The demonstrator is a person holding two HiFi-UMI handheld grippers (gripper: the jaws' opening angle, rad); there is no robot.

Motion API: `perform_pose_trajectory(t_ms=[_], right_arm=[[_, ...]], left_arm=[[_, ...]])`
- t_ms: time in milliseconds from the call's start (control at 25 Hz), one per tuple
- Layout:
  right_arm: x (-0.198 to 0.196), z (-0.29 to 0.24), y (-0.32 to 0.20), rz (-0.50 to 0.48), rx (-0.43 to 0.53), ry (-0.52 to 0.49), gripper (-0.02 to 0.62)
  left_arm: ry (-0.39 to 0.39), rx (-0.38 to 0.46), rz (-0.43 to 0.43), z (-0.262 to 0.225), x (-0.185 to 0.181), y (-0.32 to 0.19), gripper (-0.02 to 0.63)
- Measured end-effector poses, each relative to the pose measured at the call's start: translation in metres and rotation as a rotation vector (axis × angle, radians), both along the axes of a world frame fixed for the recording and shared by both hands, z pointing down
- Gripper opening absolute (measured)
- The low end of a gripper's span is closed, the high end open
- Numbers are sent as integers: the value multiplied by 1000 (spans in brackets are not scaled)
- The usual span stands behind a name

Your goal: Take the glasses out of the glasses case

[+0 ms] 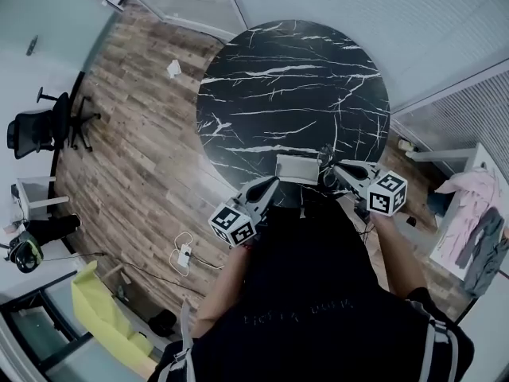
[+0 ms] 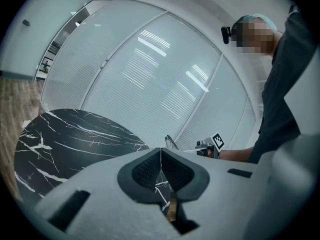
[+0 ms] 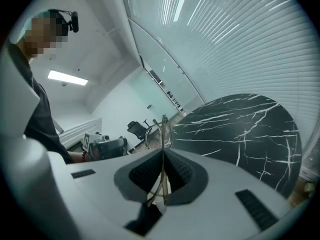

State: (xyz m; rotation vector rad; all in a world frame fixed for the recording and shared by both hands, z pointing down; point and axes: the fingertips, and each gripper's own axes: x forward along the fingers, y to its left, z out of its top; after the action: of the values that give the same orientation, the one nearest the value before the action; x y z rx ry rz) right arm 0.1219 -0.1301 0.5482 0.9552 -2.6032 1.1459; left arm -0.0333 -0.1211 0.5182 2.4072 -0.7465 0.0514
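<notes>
Round black marble-topped table (image 1: 294, 94) on a wood-plank floor (image 1: 135, 150). Glass walls with blinds (image 1: 382, 14) enclose the far side. A black office chair (image 1: 36, 130) stands at the left, clothes (image 1: 469, 213) hang at the right, and a ceiling light strip (image 3: 67, 77) glows overhead.

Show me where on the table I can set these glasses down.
Almost all of the black marble table is bare: the whole far half and both side arcs. The only crowding is at the near edge, where the glasses case lies between the left gripper and the right gripper, which holds the glasses. Set them just beyond the case.
</notes>
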Motion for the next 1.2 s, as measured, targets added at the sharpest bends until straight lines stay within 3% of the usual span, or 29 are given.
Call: perform_pose_trajectory(t_ms=[400,1200], right_arm=[[10,-30,-3,103,-27,-234,37],[14,-38,13,176,-149,-501,37]], left_arm=[[18,15,-15,-9,0,-2,20],[3,17,-77,-8,-9,1,20]])
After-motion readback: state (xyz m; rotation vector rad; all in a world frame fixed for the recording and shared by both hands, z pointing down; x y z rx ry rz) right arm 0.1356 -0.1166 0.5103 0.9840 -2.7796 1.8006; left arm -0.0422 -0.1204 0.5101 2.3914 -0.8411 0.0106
